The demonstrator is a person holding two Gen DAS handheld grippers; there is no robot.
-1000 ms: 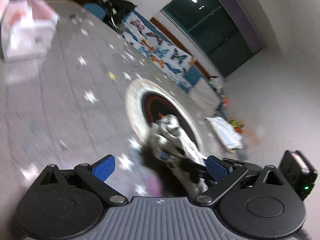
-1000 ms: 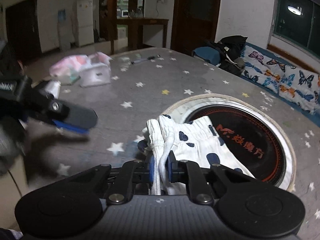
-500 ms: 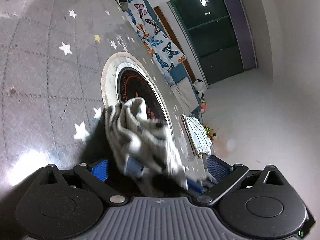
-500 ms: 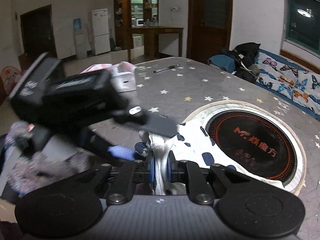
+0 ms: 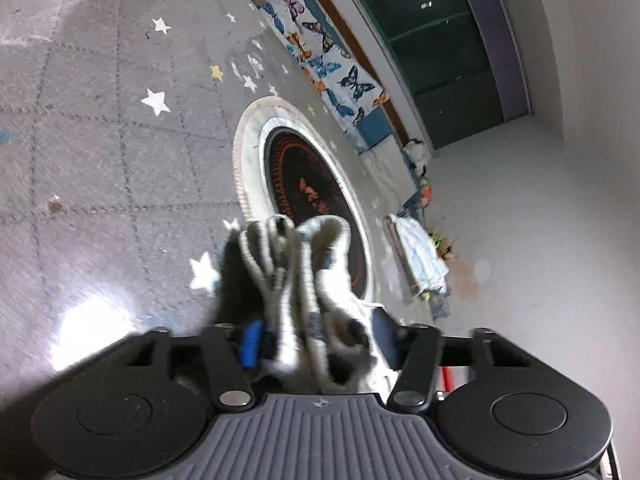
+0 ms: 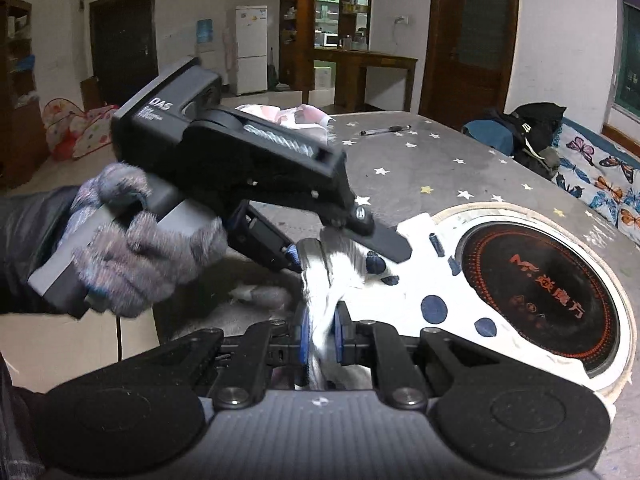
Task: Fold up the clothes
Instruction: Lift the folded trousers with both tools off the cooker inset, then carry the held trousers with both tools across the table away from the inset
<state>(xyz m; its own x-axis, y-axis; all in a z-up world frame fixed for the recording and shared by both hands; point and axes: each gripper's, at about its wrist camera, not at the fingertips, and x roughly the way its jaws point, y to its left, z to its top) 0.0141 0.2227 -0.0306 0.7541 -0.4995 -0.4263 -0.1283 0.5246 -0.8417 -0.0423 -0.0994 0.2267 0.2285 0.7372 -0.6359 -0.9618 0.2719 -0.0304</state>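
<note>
1. The right tongs are pinching a bunched edge of the white cotton garment with dark blue dots. Their blue pads are pressed together on the cloth. The rest of the garment is lying ahead and to the right of these tongs, draped partly over the round black induction plate with a white rim.

2. The left tongs are straddling a second gathered bunch of the same garment. Cloth is filling the gap between the blue pads, yet the pads are sitting fairly wide, and I cannot tell whether they are gripping or only enclosing it.

3. In the right wrist view, the left tongs, held in a grey knitted glove, are reaching onto the cloth just ahead of the right tongs. Judgement: the two grips are sitting close along one edge so that the edge can be drawn out straight before a fold.

4. The garment is resting on the grey star-printed tabletop, partly lifted at the held edge.

5. Versus one second ago: the left tongs were then wide apart and well off to the left of the garment; they are now on the cloth beside the right tongs. The right tongs' pinch is unchanged. The garment is bunched more tightly between the two.
</note>
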